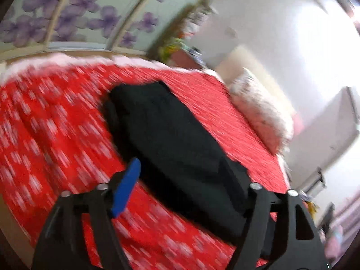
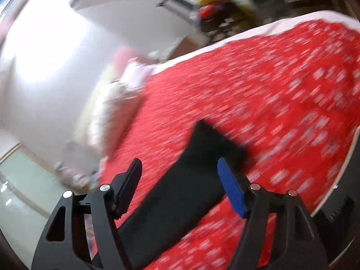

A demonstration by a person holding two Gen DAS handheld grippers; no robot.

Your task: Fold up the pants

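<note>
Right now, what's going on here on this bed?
A person is folding black pants on a bed with a red patterned cover, holding a two-finger gripper in each hand. The pants lie in a long folded strip across the cover, beside a pale pillow. The left gripper and the right gripper both hang above the fabric with jaws apart, gripping nothing. The frames are blurred, so finer detail is hard to tell.

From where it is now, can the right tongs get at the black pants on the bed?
Probably yes. The right tongs stand open with nothing between the pads, and the black pants lie flat on the red bedspread just ahead, with nothing on top. Heavy blur leaves the gap unclear.
</note>
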